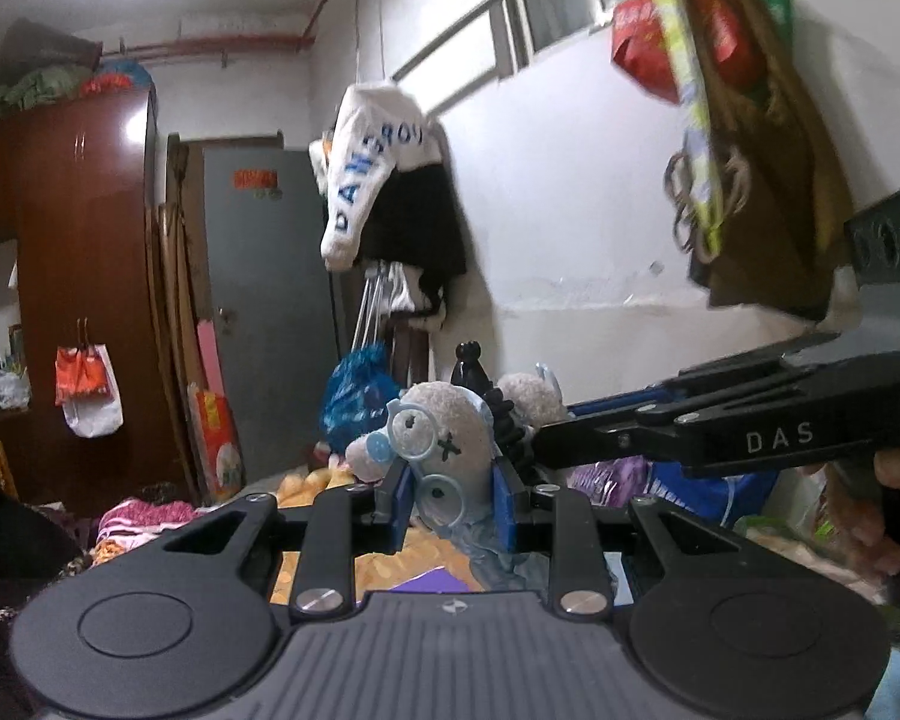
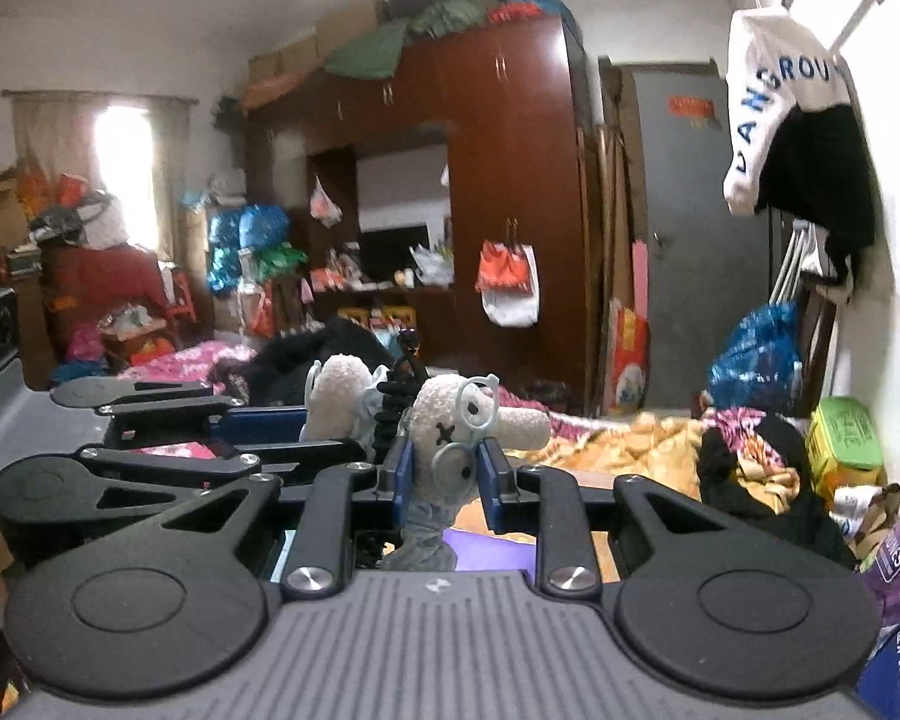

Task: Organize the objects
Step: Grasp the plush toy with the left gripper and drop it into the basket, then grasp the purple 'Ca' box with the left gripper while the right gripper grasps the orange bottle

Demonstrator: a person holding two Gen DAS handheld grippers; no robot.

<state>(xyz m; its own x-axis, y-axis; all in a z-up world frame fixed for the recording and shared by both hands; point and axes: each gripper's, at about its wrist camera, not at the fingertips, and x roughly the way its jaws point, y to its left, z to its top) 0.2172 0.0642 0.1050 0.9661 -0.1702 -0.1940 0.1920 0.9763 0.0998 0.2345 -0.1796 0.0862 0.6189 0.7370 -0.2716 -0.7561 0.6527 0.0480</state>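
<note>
Two grey plush animals with pale blue glasses are joined by a black coiled piece. My left gripper is shut on the nearer plush's head and holds it in the air. In the left wrist view my right gripper reaches in from the right toward the second plush. In the right wrist view my right gripper is shut on a plush head. The left gripper there is shut on the other plush at the left.
A bed covered with clothes and a yellow blanket lies below. A purple sheet lies under the grippers. A brown wardrobe, a grey door, hanging clothes and bags on the wall surround it.
</note>
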